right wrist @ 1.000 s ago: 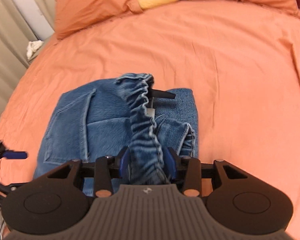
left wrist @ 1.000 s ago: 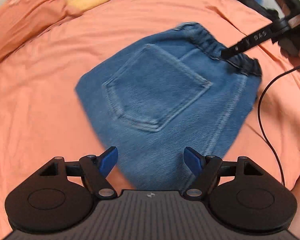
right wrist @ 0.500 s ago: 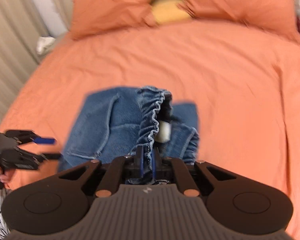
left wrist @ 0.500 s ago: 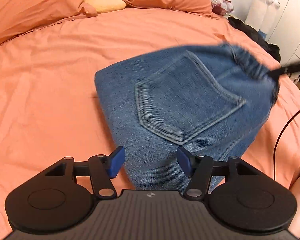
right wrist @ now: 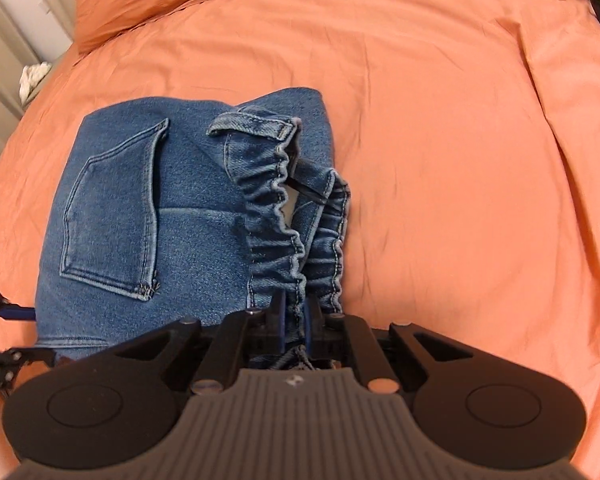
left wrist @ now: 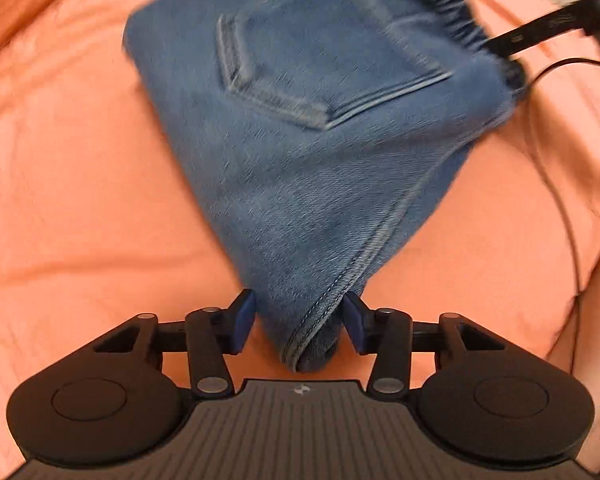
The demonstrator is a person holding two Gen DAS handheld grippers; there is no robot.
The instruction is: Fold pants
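I see the pants (right wrist: 188, 216) already folded into a compact denim bundle on the orange bedsheet (right wrist: 440, 160), so I judge most of the folding done; what's left looks like a last fold or squaring up. My left gripper (left wrist: 298, 326) has just been closing, with the bundle's near corner between its jaws, pads (left wrist: 242, 320) not yet pressing. My right gripper (right wrist: 294, 326) is clenched on the elastic waistband (right wrist: 278, 216). The waistband runs straight away from it, back pocket (right wrist: 112, 216) facing up.

blue denim pants (right wrist: 188, 216), folded, back pocket up, elastic waistband bunched and lifted at one corner
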